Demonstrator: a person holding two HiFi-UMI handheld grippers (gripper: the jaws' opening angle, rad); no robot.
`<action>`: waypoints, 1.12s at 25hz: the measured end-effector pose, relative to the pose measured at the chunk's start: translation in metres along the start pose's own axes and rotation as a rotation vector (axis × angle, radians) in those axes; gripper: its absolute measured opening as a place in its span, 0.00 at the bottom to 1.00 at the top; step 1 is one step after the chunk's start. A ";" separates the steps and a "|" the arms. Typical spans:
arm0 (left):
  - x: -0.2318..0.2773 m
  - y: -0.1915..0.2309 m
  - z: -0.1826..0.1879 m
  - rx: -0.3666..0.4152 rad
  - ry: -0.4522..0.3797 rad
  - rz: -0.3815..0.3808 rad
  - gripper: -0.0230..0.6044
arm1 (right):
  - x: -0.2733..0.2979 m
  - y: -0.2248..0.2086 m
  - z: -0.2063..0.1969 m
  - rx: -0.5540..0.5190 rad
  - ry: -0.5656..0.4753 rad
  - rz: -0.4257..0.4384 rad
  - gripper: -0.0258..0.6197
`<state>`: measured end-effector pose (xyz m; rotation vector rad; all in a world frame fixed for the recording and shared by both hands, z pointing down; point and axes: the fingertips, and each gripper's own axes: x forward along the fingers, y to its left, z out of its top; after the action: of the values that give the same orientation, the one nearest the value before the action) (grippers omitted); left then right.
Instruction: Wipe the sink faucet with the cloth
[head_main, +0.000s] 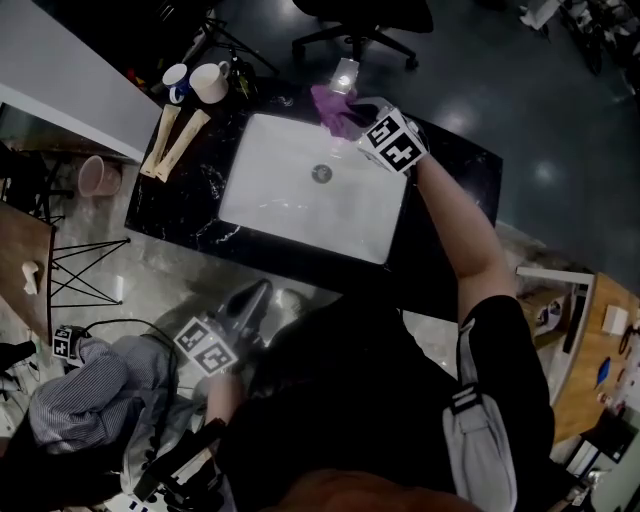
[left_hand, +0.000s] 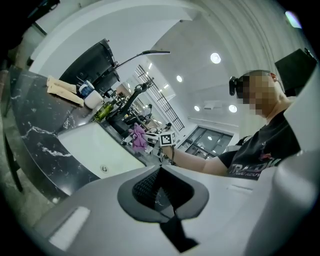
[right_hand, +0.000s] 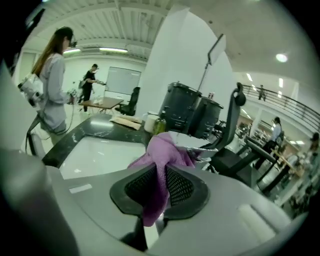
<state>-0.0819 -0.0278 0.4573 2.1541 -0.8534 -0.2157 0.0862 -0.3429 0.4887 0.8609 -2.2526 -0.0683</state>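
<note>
At the far rim of the sink (head_main: 262, 123), the purple cloth (right_hand: 165, 150) was pinched in the fingers of the right gripper (right_hand: 162, 181), the faucet (head_main: 345, 74) lying just ahead, while the left gripper (left_hand: 161, 172), closed and empty, was held well back.

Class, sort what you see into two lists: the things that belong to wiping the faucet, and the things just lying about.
Job in hand:
cloth, gripped in the right tongs
faucet
sink

Lying about:
mugs
beige strips
bottle
pink bin
chair
</note>
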 end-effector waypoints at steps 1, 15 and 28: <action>0.000 0.000 0.000 0.000 0.001 0.003 0.04 | 0.004 -0.015 -0.005 0.046 0.011 -0.032 0.14; 0.018 -0.006 -0.012 -0.017 0.038 -0.019 0.04 | -0.016 0.041 -0.025 0.154 -0.090 0.130 0.14; 0.030 -0.003 -0.025 -0.052 0.063 0.044 0.04 | 0.045 0.009 -0.064 -0.020 0.064 0.029 0.14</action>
<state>-0.0473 -0.0297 0.4755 2.0804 -0.8498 -0.1458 0.0984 -0.3509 0.5665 0.8079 -2.2006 -0.0491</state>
